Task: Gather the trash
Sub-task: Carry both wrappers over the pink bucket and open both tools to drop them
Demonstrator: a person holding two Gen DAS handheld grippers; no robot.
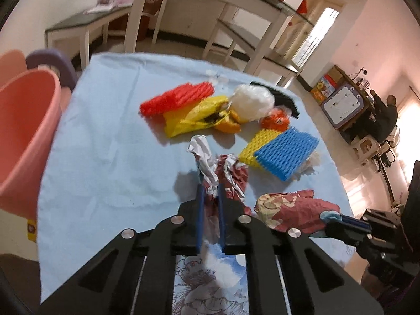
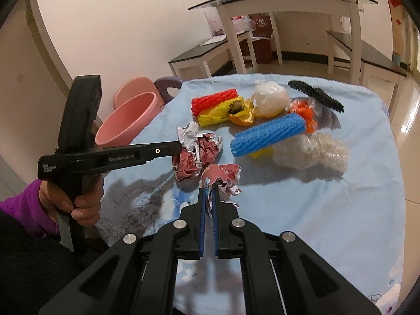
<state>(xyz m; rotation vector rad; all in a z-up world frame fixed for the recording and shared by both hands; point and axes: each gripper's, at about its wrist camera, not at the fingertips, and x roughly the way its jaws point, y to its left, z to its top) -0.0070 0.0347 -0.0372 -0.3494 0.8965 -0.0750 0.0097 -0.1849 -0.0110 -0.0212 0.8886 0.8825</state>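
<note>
Left jaws: the left gripper (image 1: 210, 189) is closed on a crumpled red-and-white paper wad (image 1: 223, 173), which is pinched between the blue pads (image 1: 200, 210).
Right jaws: the right gripper (image 2: 210, 191) is clamped on a second crumpled paper wad (image 2: 223, 174), gripped by one edge only.
Grip quality: both wads are held by thin folds, so tearing or slipping is judged possible; pressure is best kept steady during the carry.
Bin: a pink bucket (image 1: 23, 131) is seen off the table's left edge, beside the blue cloth (image 1: 105, 157).
Step in hand: the held paper is judged ready to be lifted and carried left to the bucket.
How done well: the left wad is best lifted clear of the cloth first, then released over the bucket mouth, well inside the rim.
Crossing: the right wad is better carried after the left, so the grippers are not tangled.
Remaining trash: red foam net (image 1: 176, 98), yellow bag (image 1: 194, 116), blue foam net (image 1: 284, 152), white plastic ball (image 1: 253, 102) and bubble wrap (image 2: 312, 152) lie farther on the table.
</note>
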